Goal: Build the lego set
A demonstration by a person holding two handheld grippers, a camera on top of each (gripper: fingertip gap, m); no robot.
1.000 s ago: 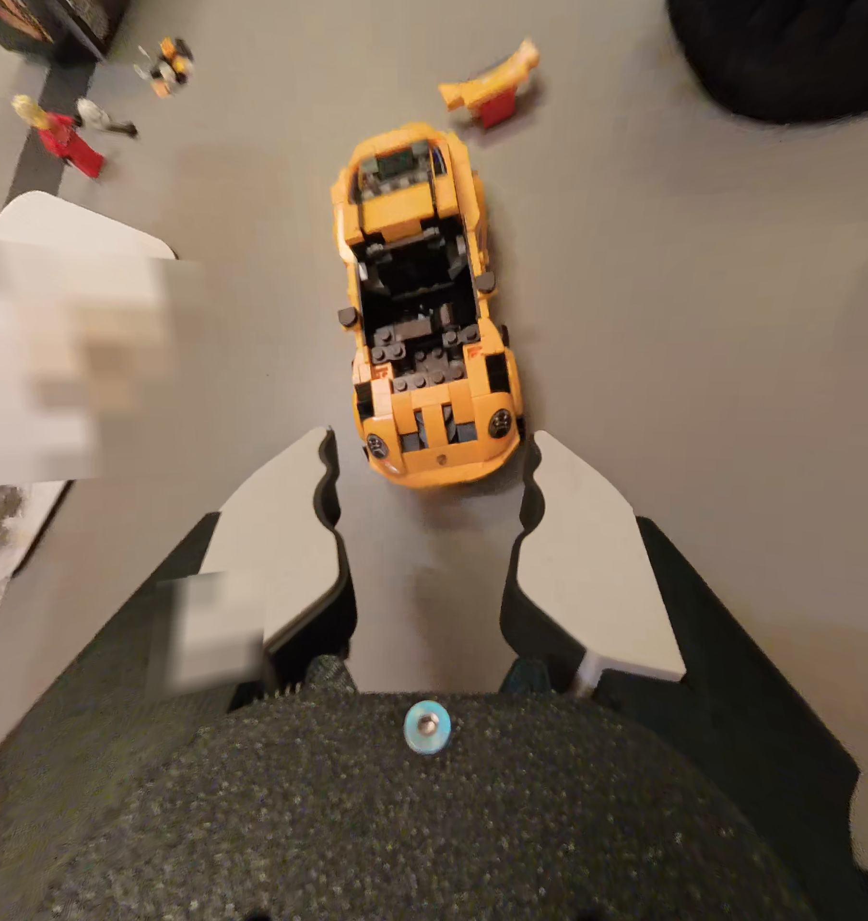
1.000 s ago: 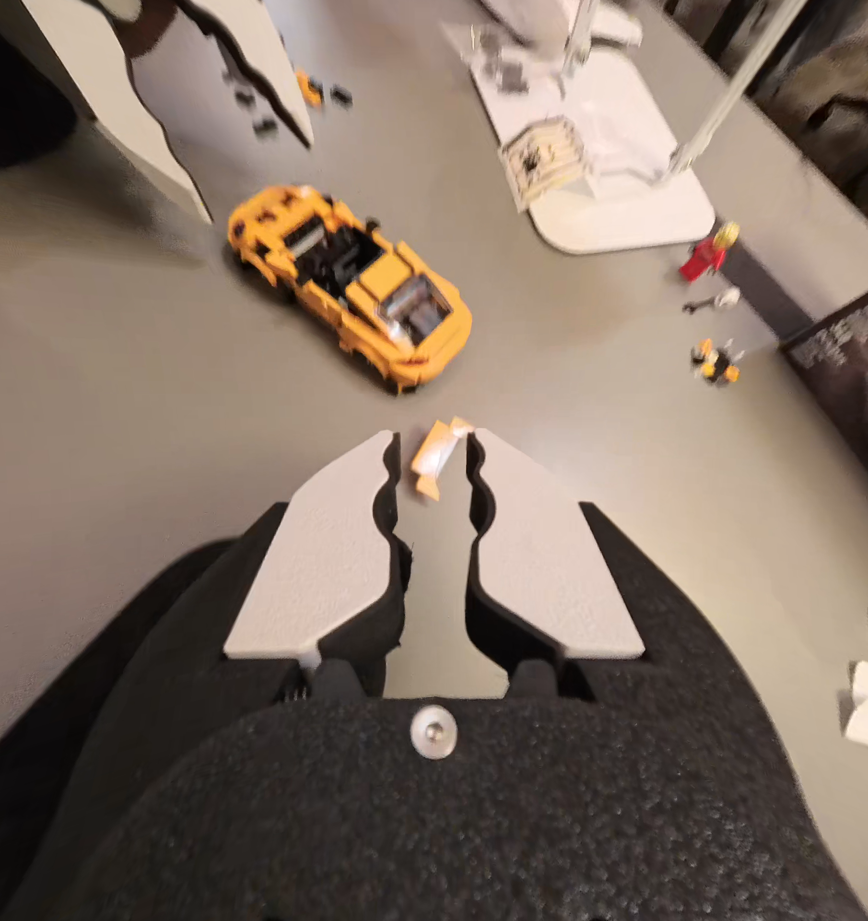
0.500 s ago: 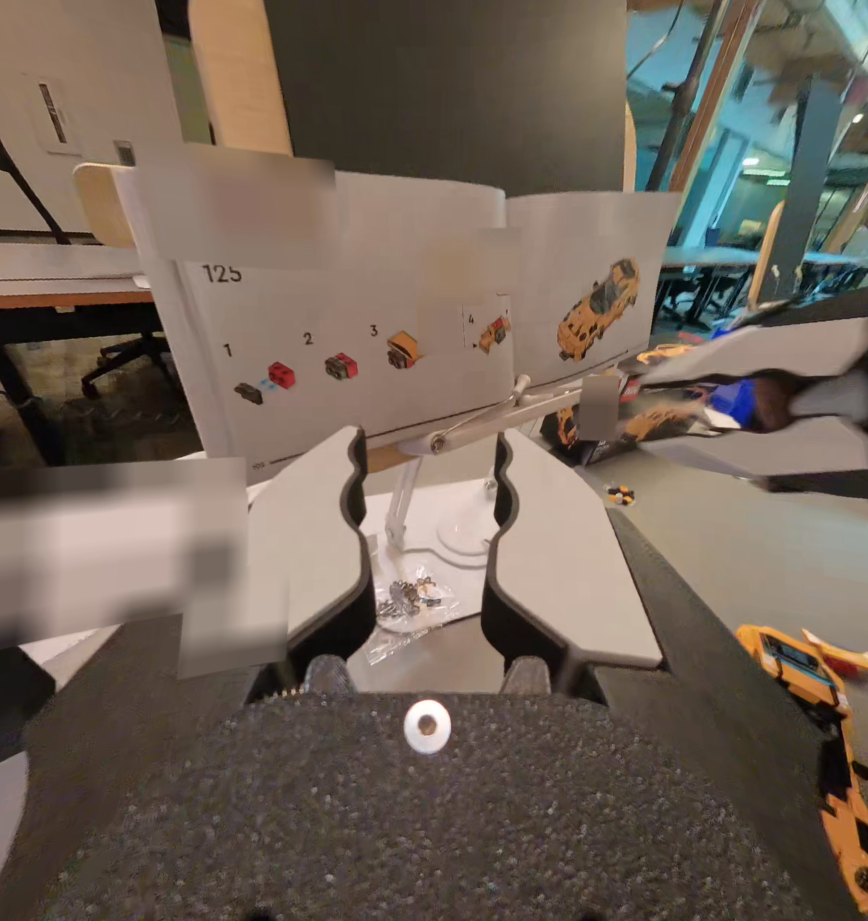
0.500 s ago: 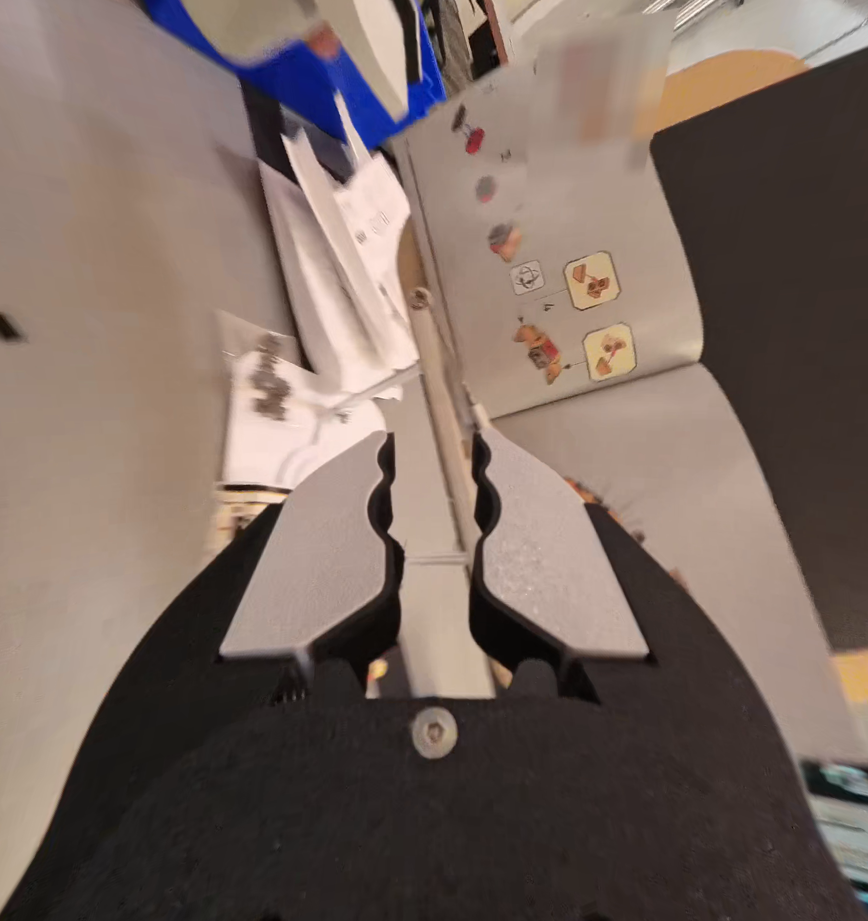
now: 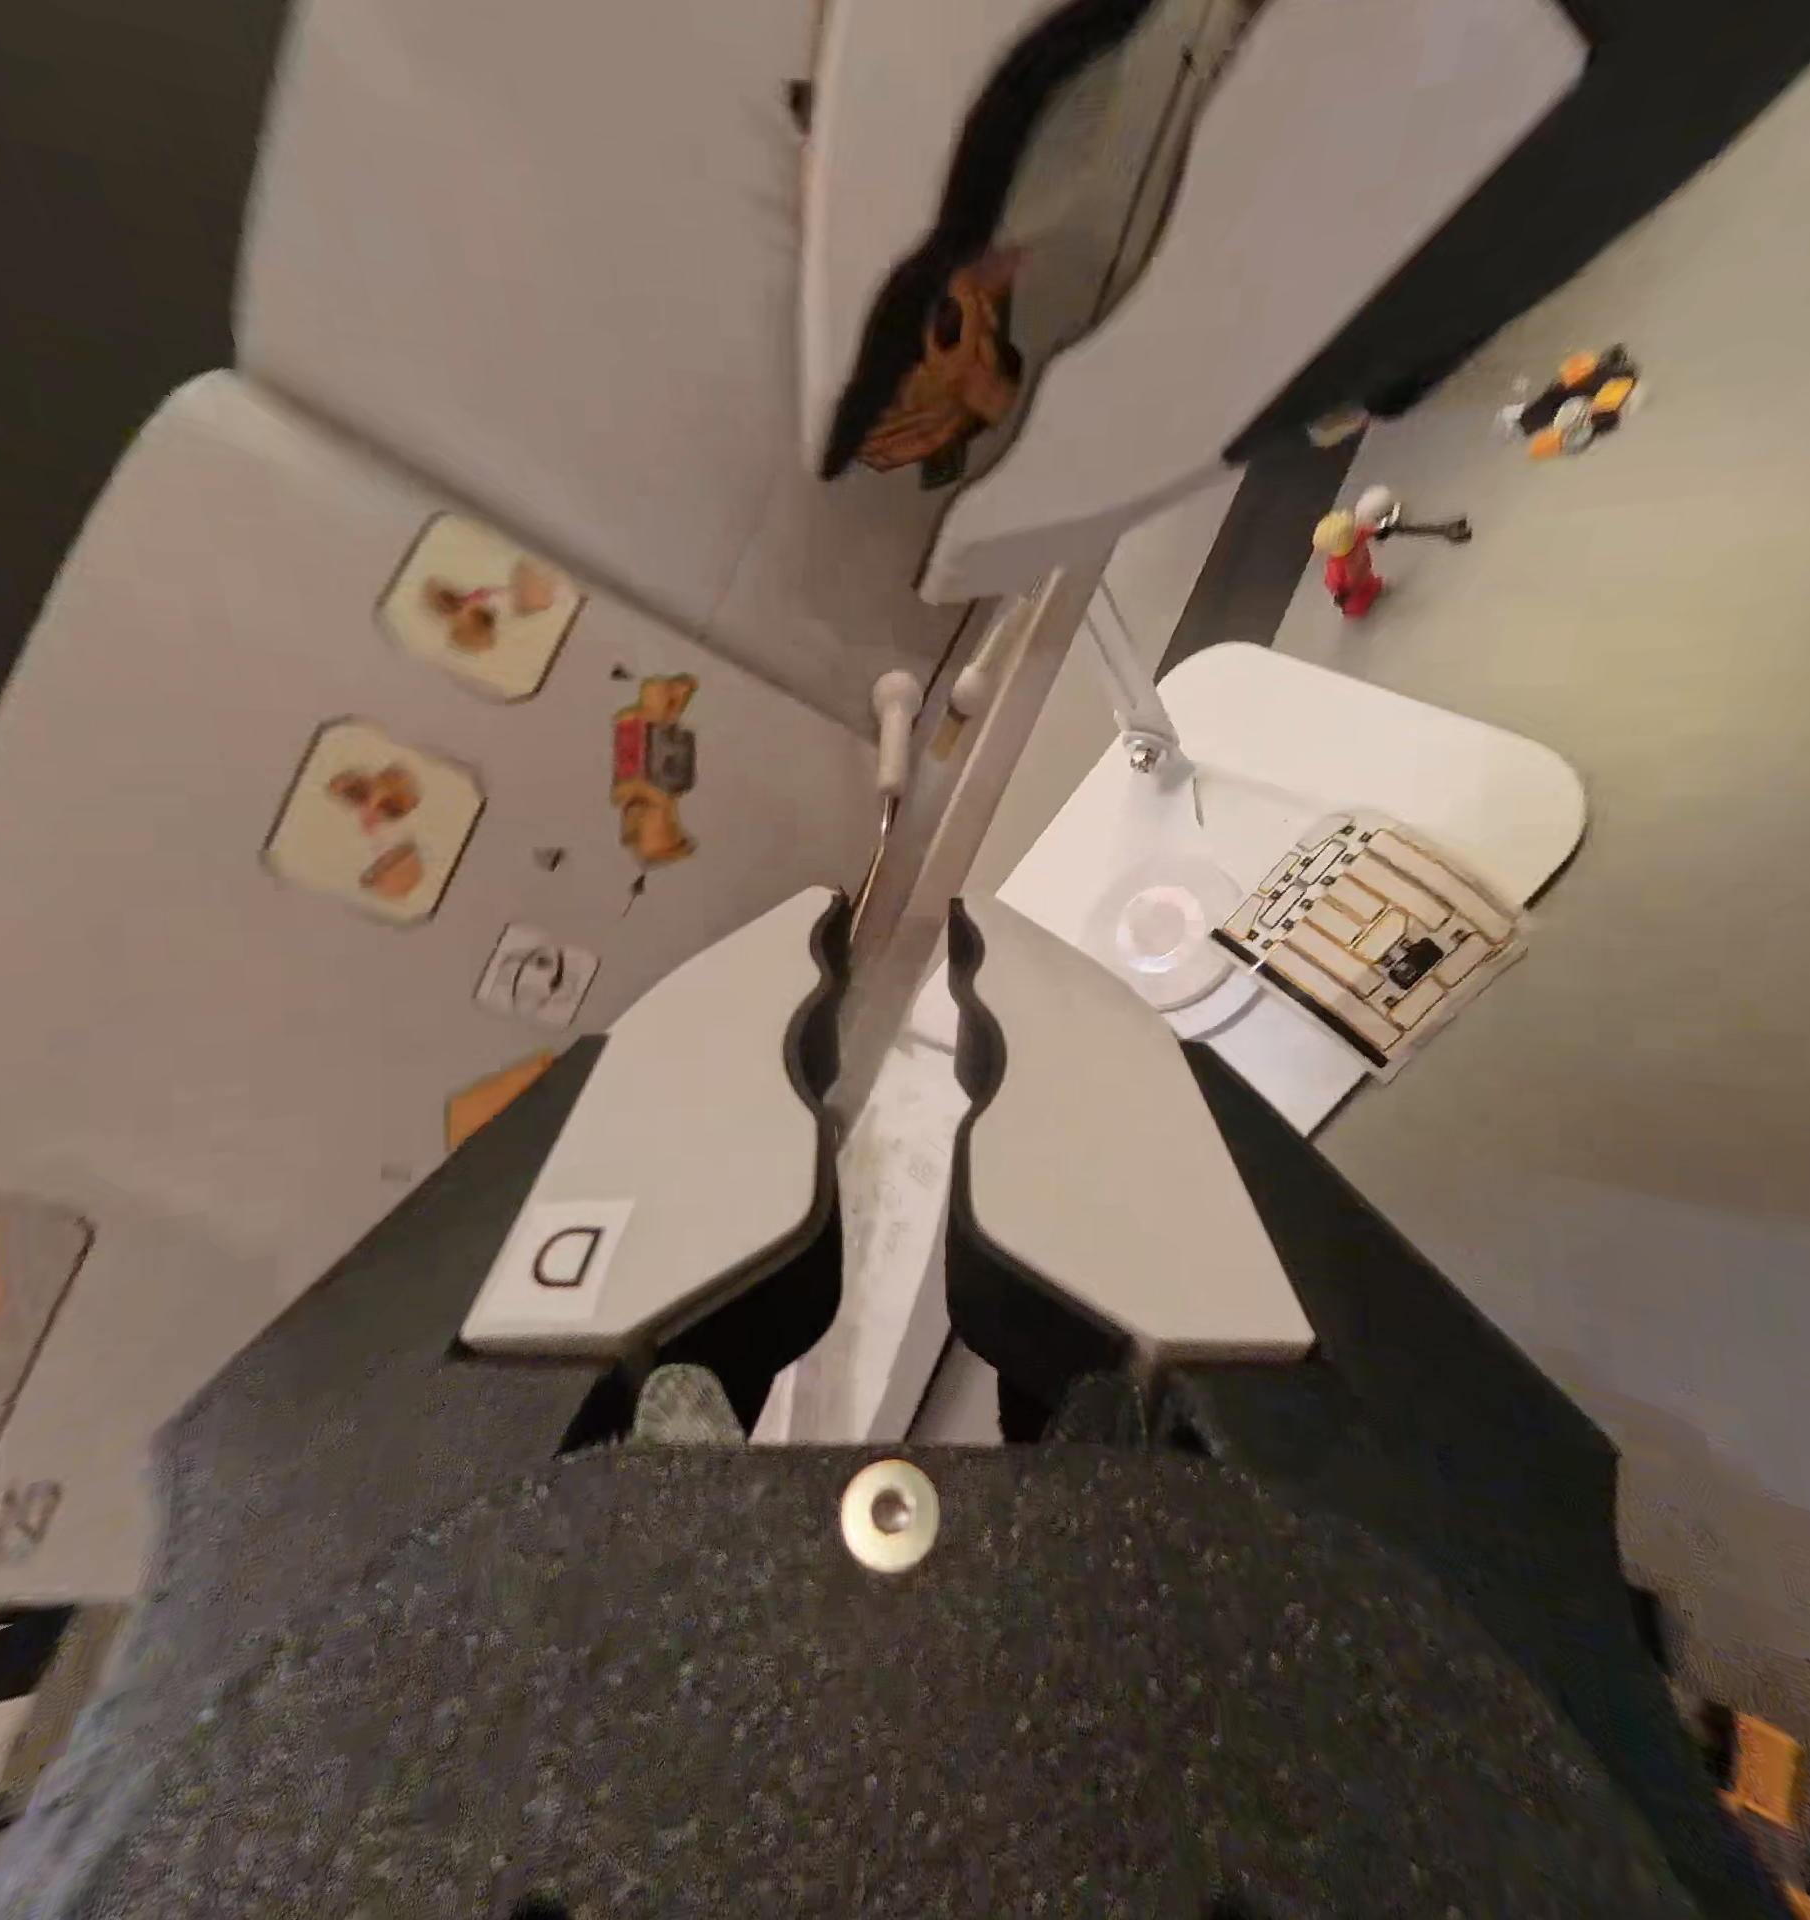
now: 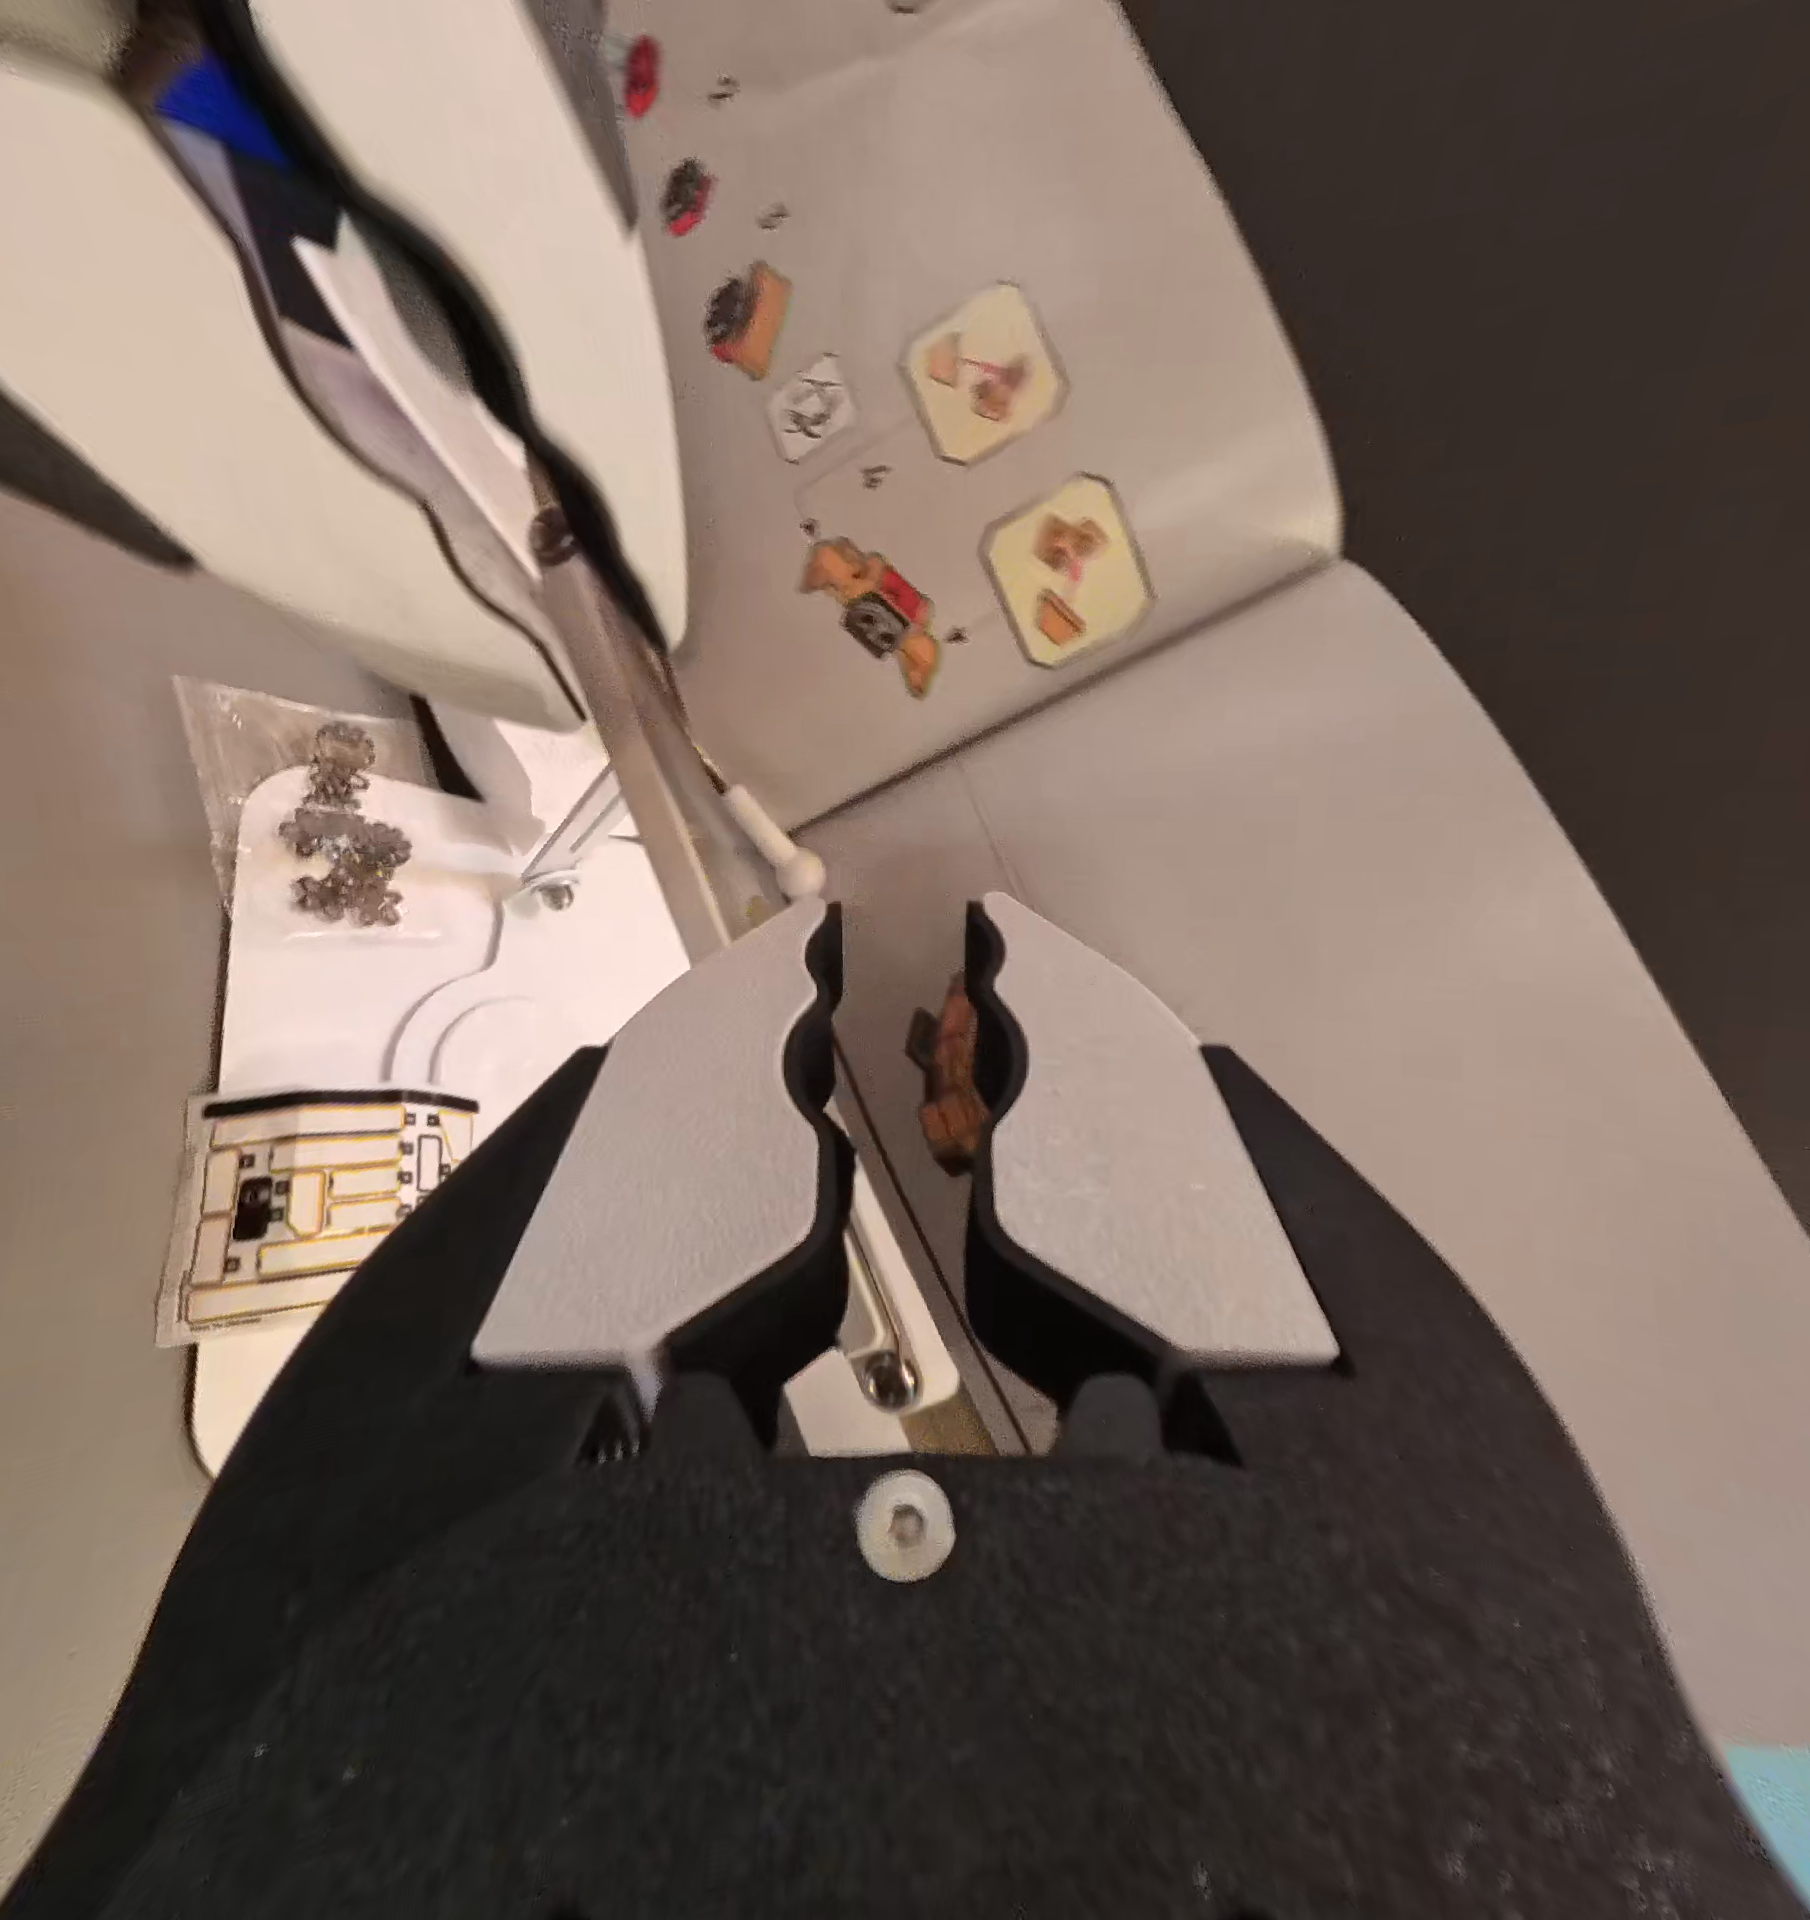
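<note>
1. Instruction booklet (image 5: pixel 288 665) stands open on a white stand (image 5: pixel 1327 748); both grippers point at it.
2. Left gripper (image 5: pixel 896 914) and right gripper (image 6: pixel 901 914): jaws parted, empty.
3. Risk: the jaws straddle the stand's metal ledge (image 5: pixel 984 769), apparently close; a push could topple it.
4. Nearby: sticker sheet (image 5: pixel 1368 935), parts bag (image 6: pixel 329 810), minifigure (image 5: pixel 1353 561).

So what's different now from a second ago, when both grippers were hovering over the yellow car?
Both grippers swung up from the table to the instruction booklet on its white stand. The left gripper narrowed from a wide gap and now straddles the stand's metal bar. The right gripper opened slightly; nothing shows gripped in either. The red minifigure stands where it did.
</note>
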